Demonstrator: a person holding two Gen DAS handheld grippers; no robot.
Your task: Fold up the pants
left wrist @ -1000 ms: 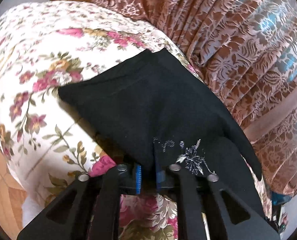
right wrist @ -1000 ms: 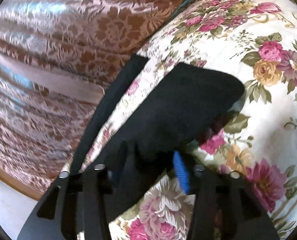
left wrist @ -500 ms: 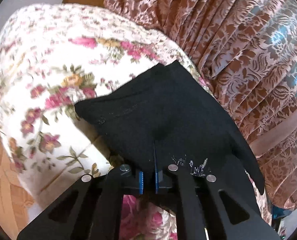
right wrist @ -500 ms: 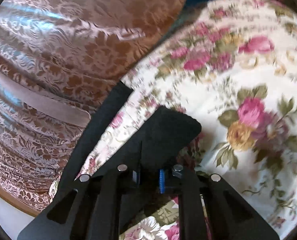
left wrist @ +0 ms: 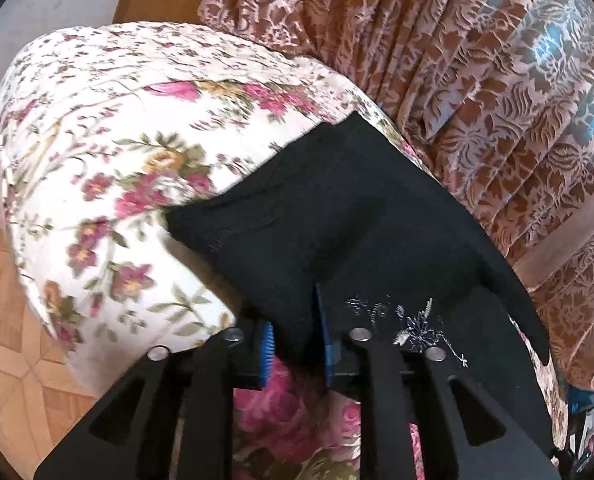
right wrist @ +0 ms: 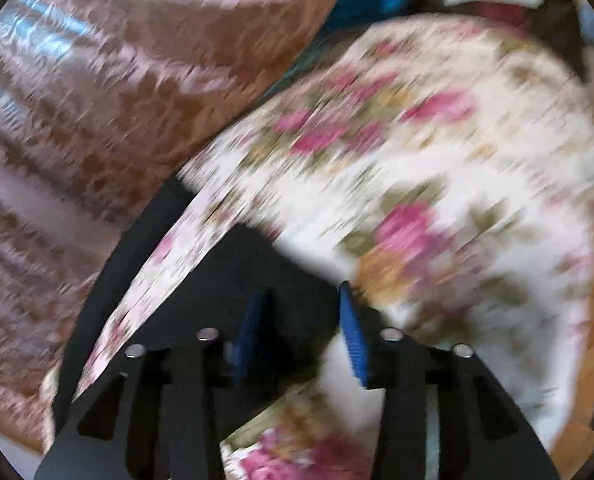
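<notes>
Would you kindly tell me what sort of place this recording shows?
Probably a home bedroom or living room: a floral-covered bed or couch, a pleated brown patterned curtain beside it, and patterned orange flooring.

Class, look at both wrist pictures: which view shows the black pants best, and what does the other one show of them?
The left wrist view: the black pants lie sharp across the floral cover, hem stitching and silver embroidery visible. The right wrist view is motion-blurred, showing only a dark patch of them near the fingers.

Right wrist view smeared by blur, black pants (right wrist: pixel 233 280) edges (floral cover (right wrist: pixel 437 208) too) — indistinct
</notes>
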